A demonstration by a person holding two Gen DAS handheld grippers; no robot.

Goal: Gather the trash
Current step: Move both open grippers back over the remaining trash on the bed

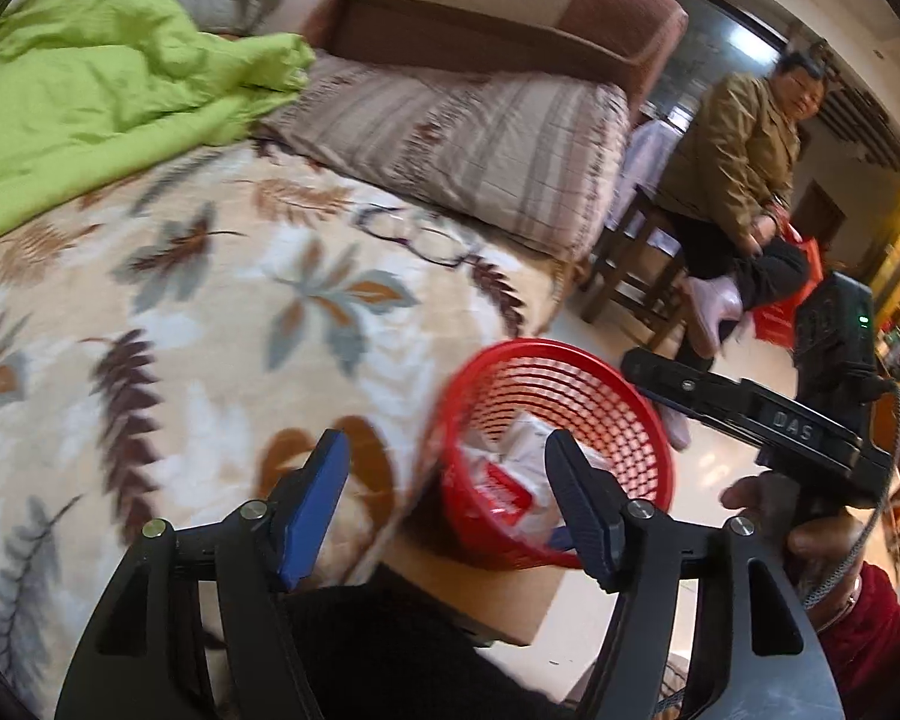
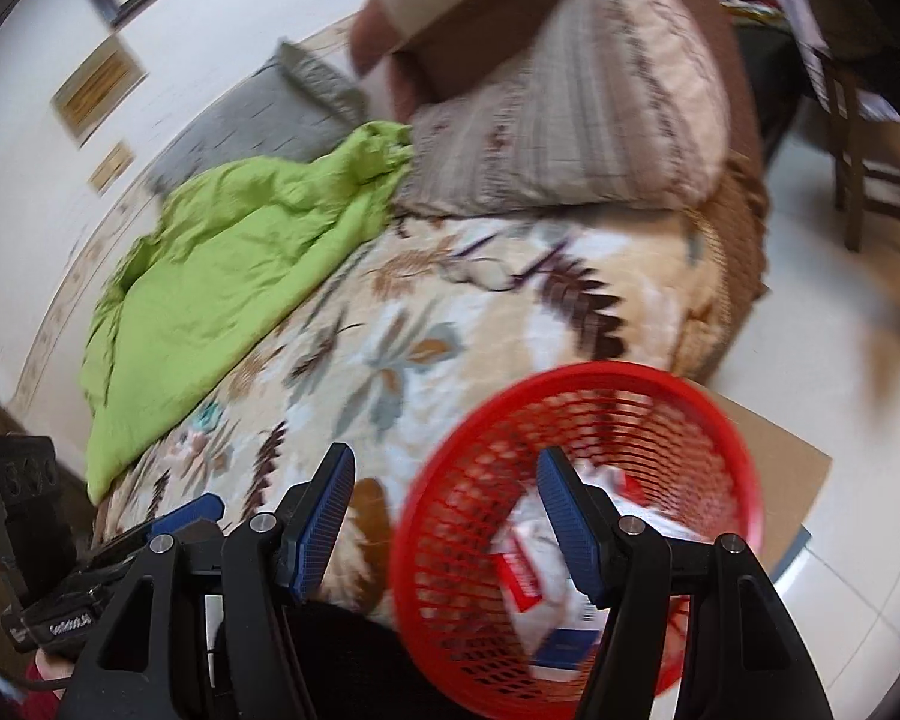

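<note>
A red mesh basket (image 1: pixel 624 414) (image 2: pixel 690 414) stands on a cardboard box beside the bed and holds white and red wrappers (image 1: pixel 510 480) (image 2: pixel 540 576). My left gripper (image 1: pixel 450 468) is open and empty, hovering over the bed's edge just left of the basket. My right gripper (image 2: pixel 444 480) is also open and empty, straddling the basket's near rim. In the left wrist view the right gripper's body (image 1: pixel 768 420) shows at the right, held by a hand. The left gripper's body (image 2: pixel 60 588) sits at the lower left of the right wrist view.
The bed carries a leaf-patterned blanket (image 1: pixel 222 324) (image 2: pixel 426 324), a green quilt (image 1: pixel 90 84) (image 2: pixel 222 264), striped pillows (image 1: pixel 468 138) and a pair of glasses (image 1: pixel 414 234) (image 2: pixel 486 270). A seated person (image 1: pixel 744 180) is on a wooden chair on the tiled floor at the right.
</note>
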